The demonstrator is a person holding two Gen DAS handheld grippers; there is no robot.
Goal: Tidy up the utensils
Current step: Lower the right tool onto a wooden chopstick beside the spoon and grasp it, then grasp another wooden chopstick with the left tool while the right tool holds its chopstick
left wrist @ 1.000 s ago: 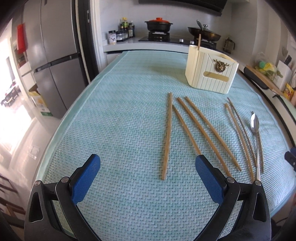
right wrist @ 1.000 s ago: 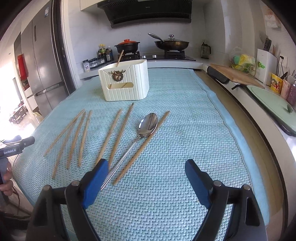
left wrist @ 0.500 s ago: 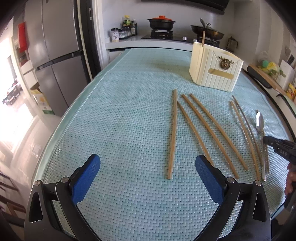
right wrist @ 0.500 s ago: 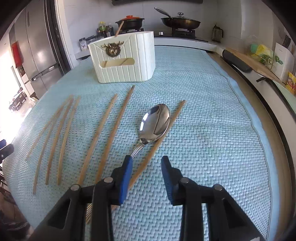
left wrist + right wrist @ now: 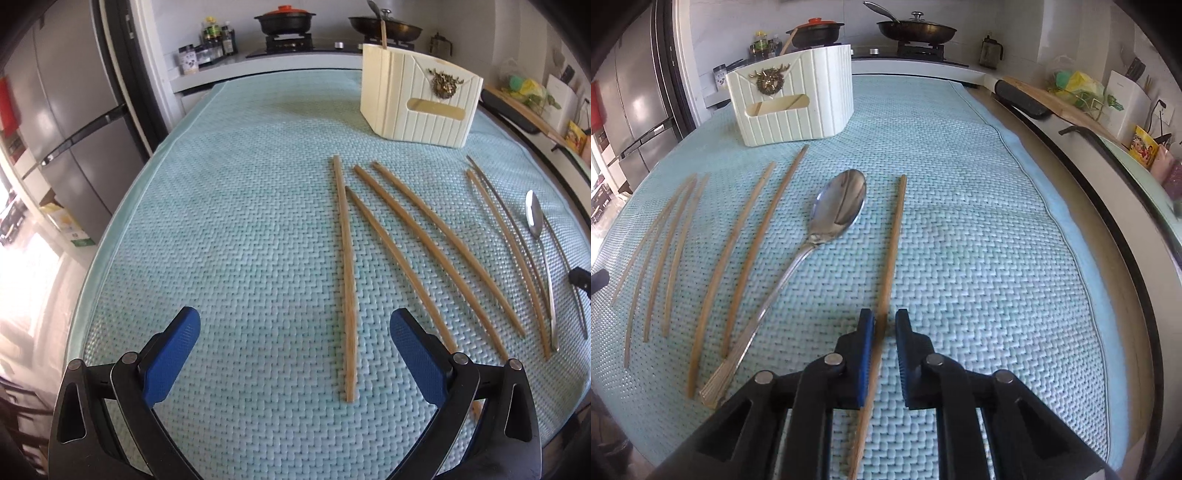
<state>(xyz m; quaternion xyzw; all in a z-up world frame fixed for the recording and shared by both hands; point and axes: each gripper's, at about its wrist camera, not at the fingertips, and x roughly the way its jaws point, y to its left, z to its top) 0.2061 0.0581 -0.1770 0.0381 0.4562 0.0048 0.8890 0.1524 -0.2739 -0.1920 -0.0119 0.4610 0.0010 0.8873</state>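
Several wooden chopsticks and a metal spoon (image 5: 842, 206) lie on a teal woven mat (image 5: 979, 240). A cream ribbed utensil holder (image 5: 798, 107) stands at the far end with one stick in it. My right gripper (image 5: 884, 319) is low over the mat and its jaws are closing. The rightmost chopstick (image 5: 892, 243) runs between the pads; the left pad is against it and a small gap shows at the right pad. My left gripper (image 5: 294, 321) is open over the mat. The leftmost chopstick (image 5: 345, 266) lies just inside its right finger.
The holder (image 5: 417, 103) is seen beyond the sticks in the left wrist view, and the spoon (image 5: 535, 218) lies far right. Behind the mat a stove carries a pot and a pan. A fridge stands at left. A counter with a cutting board runs along the right.
The right gripper's jaws went from wide apart to nearly together and it dropped onto the rightmost chopstick. The left gripper moved down and nearer the sticks, still open.
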